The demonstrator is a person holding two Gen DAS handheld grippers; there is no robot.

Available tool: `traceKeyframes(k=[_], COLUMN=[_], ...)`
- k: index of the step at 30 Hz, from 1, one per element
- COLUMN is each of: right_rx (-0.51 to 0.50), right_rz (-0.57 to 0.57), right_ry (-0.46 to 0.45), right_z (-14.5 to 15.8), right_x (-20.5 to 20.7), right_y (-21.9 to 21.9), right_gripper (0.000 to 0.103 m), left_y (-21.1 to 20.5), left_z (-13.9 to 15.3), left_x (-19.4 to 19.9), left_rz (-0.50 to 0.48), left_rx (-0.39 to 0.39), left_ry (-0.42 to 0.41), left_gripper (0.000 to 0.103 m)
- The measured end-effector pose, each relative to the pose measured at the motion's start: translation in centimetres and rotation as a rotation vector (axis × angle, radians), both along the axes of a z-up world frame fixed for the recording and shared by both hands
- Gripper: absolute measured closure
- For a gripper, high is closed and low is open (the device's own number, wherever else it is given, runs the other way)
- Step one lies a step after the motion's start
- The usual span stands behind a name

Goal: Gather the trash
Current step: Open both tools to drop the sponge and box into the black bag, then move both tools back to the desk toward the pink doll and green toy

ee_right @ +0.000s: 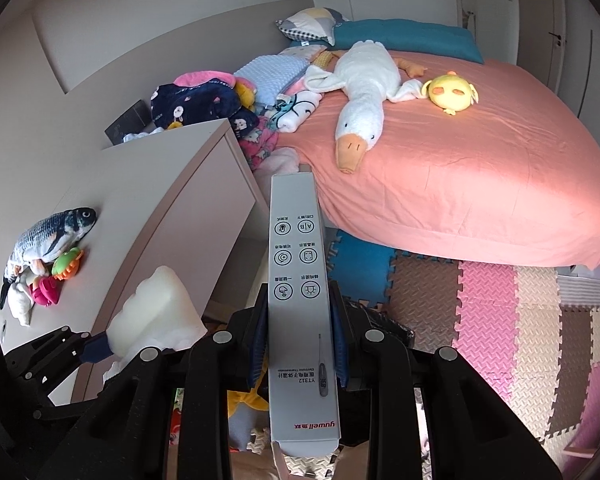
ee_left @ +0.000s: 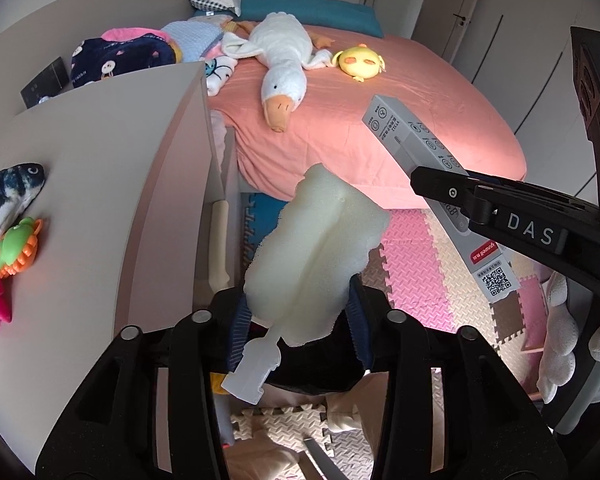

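Observation:
My left gripper [ee_left: 296,304] is shut on a pale yellow sponge brush head [ee_left: 316,248] with a short grey plastic stem [ee_left: 252,372], held in the air beside the bed. It also shows in the right wrist view [ee_right: 156,312] at lower left. My right gripper [ee_right: 298,340] is shut on a long grey thermometer box [ee_right: 298,280], pointing forward. In the left wrist view the same box [ee_left: 420,148] sticks out of the right gripper [ee_left: 440,188] at the right.
A bed with a pink sheet [ee_right: 480,168] holds a white goose plush [ee_right: 360,92], a yellow chick plush [ee_right: 452,92] and a heap of clothes. A beige dresser top [ee_left: 100,184] carries a fish toy [ee_left: 8,196] and small toys. Foam puzzle mats [ee_right: 500,320] cover the floor.

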State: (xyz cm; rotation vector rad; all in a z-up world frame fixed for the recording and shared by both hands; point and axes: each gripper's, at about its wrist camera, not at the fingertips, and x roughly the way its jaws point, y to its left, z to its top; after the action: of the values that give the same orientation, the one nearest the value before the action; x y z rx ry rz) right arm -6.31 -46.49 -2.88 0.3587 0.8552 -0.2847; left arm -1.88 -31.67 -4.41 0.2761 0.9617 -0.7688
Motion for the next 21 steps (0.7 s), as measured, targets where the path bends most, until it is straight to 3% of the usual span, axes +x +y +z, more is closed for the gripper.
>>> traceKeyframes(k=[1, 3, 4, 5, 21], right_rx=[-0.006, -0.024, -0.040, -0.058, -0.043], right_rz=[-0.015, -0.058, -0.082, -0.102, -0.070], right_ry=[-0.002, -0.009, -0.019, -0.037, -0.061], right_z=[0.1, 0.5, 0.8, 1.1, 1.5], right_x=[-0.1, -0.3, -0.5, -0.8, -0.4], right_y=[-0.2, -0.7, -0.8, -1.0, 0.3], right_gripper=[0.069, 0.047, 0.034, 0.032, 0.031], left_y=[0.0, 0.2, 0.3, 0.4, 3.1], left_z=[0.1, 0.5, 0.8, 0.9, 1.6], left_x=[0.0, -0.3, -0.5, -0.6, 0.4], left_rz=[0.002, 0.006, 0.009, 0.012, 0.085], left_rx=[-0.008, -0.027, -0.035, -0.037, -0.035], left_ry=[-0.009, -0.039, -0.059, -0.074, -0.089], left_gripper=[0.030, 0.008, 0.007, 0.007, 0.007])
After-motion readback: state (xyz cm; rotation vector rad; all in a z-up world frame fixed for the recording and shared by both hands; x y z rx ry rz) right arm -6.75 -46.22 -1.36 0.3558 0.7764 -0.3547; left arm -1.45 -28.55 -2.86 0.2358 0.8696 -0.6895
